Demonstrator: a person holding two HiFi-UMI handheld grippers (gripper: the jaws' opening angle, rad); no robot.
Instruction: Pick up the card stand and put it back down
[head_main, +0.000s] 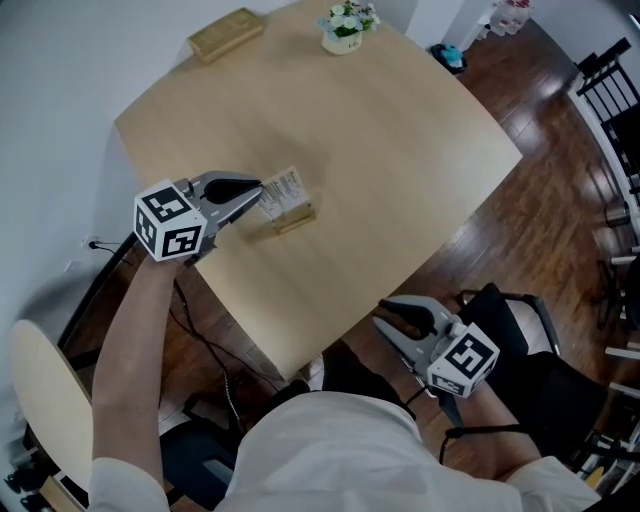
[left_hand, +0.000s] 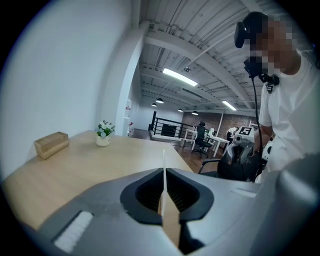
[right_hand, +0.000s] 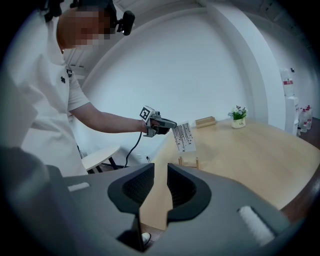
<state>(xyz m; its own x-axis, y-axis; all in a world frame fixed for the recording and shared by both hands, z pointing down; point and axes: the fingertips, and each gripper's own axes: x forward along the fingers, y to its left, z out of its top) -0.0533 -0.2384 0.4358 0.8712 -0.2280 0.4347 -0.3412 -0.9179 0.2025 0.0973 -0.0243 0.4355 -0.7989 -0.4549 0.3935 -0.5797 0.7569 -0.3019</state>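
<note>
A white printed card (head_main: 283, 189) stands over a small wooden card stand (head_main: 293, 219) on the light wooden table (head_main: 400, 160). My left gripper (head_main: 262, 191) is shut on the card's left edge. In the left gripper view the card (left_hand: 164, 167) shows edge-on, pinched between the pads. The right gripper view shows the card (right_hand: 184, 137) just above the stand (right_hand: 189, 162); whether it still sits in the slot I cannot tell. My right gripper (head_main: 386, 319) hovers off the table's near edge, open with a narrow gap (right_hand: 160, 183) and nothing in it.
A wooden box (head_main: 226, 33) and a small flower pot (head_main: 347, 28) sit at the table's far side. A black chair (head_main: 525, 350) stands by my right gripper, a round stool (head_main: 45, 395) at the left. A cable (head_main: 205, 345) hangs below the table.
</note>
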